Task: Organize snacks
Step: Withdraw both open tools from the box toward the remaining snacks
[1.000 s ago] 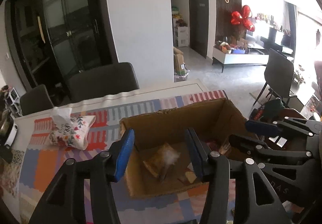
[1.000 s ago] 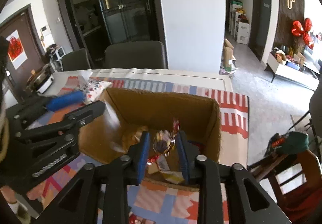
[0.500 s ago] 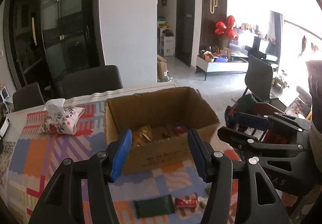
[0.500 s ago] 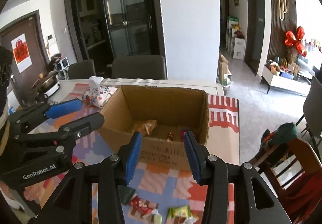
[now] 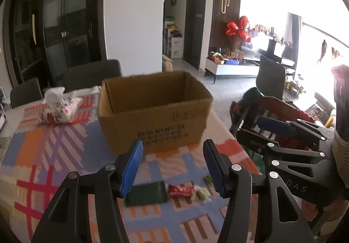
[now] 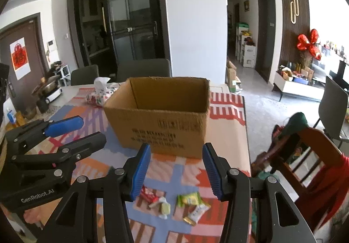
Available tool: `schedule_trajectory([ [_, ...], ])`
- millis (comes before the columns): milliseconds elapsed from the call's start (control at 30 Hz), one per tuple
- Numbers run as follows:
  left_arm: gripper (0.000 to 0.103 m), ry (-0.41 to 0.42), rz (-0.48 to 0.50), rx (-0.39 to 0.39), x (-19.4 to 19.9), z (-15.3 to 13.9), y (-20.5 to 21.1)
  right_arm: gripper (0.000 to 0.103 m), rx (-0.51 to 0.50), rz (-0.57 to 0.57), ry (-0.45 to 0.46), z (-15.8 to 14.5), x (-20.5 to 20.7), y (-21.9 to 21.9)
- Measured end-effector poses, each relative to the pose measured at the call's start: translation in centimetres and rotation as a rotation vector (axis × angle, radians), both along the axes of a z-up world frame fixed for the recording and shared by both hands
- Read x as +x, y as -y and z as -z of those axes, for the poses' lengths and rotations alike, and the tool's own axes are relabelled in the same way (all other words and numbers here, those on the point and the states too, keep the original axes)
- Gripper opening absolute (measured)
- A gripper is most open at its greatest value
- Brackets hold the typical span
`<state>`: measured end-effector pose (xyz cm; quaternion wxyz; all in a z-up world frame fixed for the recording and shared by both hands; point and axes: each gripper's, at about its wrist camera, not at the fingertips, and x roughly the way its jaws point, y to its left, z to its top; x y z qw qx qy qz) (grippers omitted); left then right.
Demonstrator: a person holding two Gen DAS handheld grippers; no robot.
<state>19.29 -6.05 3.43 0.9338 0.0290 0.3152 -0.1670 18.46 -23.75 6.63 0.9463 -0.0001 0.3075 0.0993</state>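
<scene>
- Loose snacks are seen lying on the patterned worktop, in front of an open cardboard box and apart from it.
- In the right view, a red wrapper, a pale twisted sweet, a green-and-yellow packet and a white packet are laid close together.
- In the left view, a dark green packet is shown just beside the red wrapper, with a pale sweet next to that.
- The inside of the box cannot be seen from this low angle.
- The next step is judged to be a pick-up: one snack should be singled out, with a tool lowered straight over it so the neighbours are not pinched too, and the thin wrappers gripped gently at their middle.
- The left tool is held level above the worktop, aimed toward the box, its blue pads set wide apart with nothing between them.
- The right tool is held the same way beside it, also spread wide and carrying nothing.
- A floral tissue pouch is seen resting left of the box.
</scene>
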Motion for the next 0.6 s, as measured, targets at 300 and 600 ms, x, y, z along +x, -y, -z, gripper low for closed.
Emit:
schedule_trajectory([
  [300,0.051,-0.048,0.088,0.011,-1.7,3.7,2.7,0.05,0.019,0.034,-0.083,4.2,-1.9,2.0],
  [600,0.032,-0.16,0.159,0.029,-2.0,8.6,5.4,0.05,0.051,0.12,-0.187,9.2,-2.4,4.4],
])
